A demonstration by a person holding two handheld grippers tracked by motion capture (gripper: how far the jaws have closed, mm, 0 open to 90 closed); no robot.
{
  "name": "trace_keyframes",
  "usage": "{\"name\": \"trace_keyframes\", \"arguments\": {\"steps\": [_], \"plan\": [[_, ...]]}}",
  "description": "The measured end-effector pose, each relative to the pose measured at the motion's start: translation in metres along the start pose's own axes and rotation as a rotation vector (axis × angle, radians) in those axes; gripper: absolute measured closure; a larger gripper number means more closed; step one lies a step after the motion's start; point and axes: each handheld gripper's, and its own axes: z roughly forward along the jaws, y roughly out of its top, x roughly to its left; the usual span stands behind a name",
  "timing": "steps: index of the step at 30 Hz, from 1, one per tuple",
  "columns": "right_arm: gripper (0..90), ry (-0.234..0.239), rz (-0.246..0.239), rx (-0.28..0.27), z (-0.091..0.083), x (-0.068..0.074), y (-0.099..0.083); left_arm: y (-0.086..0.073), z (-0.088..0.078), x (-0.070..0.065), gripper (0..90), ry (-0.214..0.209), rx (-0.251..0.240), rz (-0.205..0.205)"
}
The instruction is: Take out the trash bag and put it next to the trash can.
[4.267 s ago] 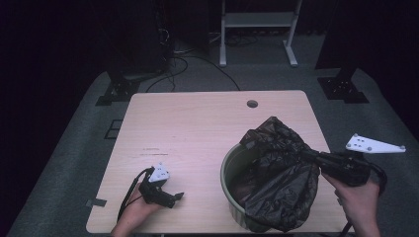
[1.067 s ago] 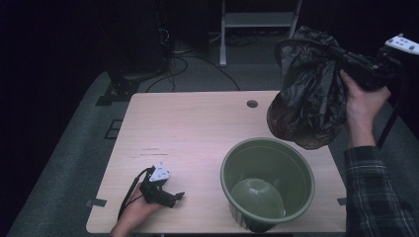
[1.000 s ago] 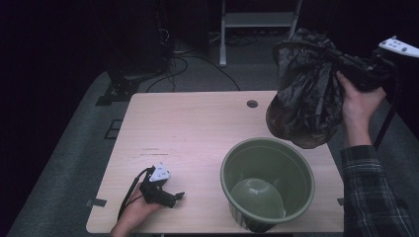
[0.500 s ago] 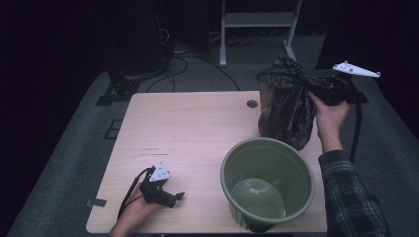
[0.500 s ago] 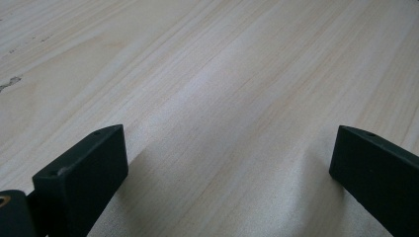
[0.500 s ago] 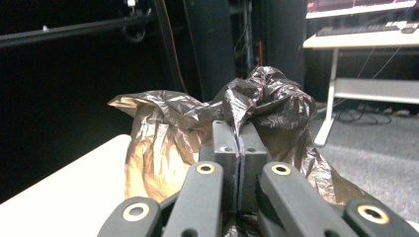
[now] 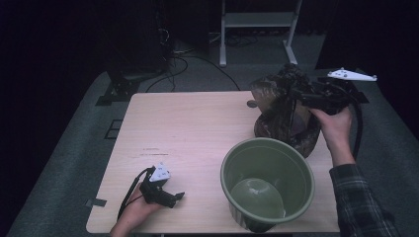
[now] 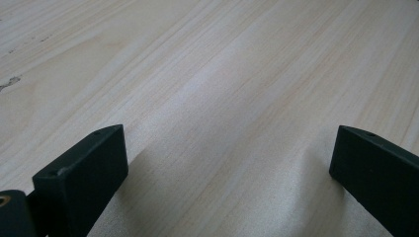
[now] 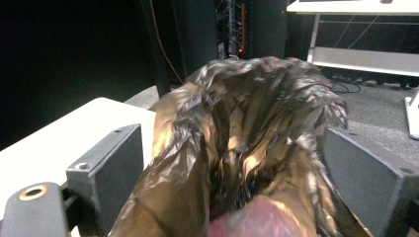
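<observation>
Your right gripper (image 7: pixel 301 96) sits at the upper right of the high view, held in your right hand (image 7: pixel 336 126) over the far right corner of the table (image 7: pixel 197 133). Its jaws have just been opening and now stand wide apart. In the right gripper view the crumpled dark bin bag (image 9: pixel 247 143) bulges up between the two black jaws, with a gap on each side, so the pads are not pressing on it. A fingertip shows at the bottom edge of that view, against the bag. In the high view the bag (image 7: pixel 281 116) stands as a bunched heap on the table at the right, just behind the green bucket (image 7: pixel 267 180) and touching or nearly touching its far rim; I cannot tell which. Your right hand is beside the bag's right flank.

The bucket stands upright at the lower right of the high view, near the front edge of the table, its inside bare and pale green.

Your left gripper (image 7: pixel 170 197) lies low at the lower left of the high view, held in your left hand (image 7: pixel 136 212) near the table's front edge, well apart from the bucket. In the left gripper view its jaws stand wide open over bare light wood (image 8: pixel 222 98), with nothing between them.

A small dark round disc (image 7: pixel 252 104) lies on the table just left of the bag, near the far edge.
</observation>
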Motion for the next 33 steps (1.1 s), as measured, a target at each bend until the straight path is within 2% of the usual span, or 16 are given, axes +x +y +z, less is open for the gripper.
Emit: {"name": "trace_keyframes", "arguments": {"steps": [5, 10, 16, 19, 24, 28, 33], "plan": [[9.6, 0.018, -0.003, -0.004, -0.031, 0.002, -0.011, 0.0, 0.0, -0.001, 0.0, 0.001, 0.002, -0.003], [9.6, 0.003, -0.022, 0.0, -0.058, 0.005, -0.03, 0.0, 0.0, -0.001, 0.0, 0.002, 0.003, -0.004], [9.6, 0.02, -0.03, 0.012, -0.085, 0.008, -0.054, 0.0, 0.0, -0.001, 0.0, 0.002, 0.0, -0.006], [9.6, 0.017, -0.031, 0.039, -0.094, 0.009, -0.069, 0.0, 0.0, -0.001, 0.0, 0.003, 0.001, -0.003], [9.6, 0.034, -0.001, 0.063, -0.103, 0.011, -0.098, 0.0, 0.0, -0.001, 0.0, 0.001, 0.003, -0.003], [9.6, 0.036, 0.022, 0.072, -0.106, 0.012, -0.126, 0.0, 0.0, -0.001, 0.0, 0.002, 0.003, -0.002], [9.6, 0.028, 0.035, 0.12, -0.105, 0.011, -0.156, 0.0, -0.001, -0.001, 0.0, 0.003, 0.006, -0.001]]}}
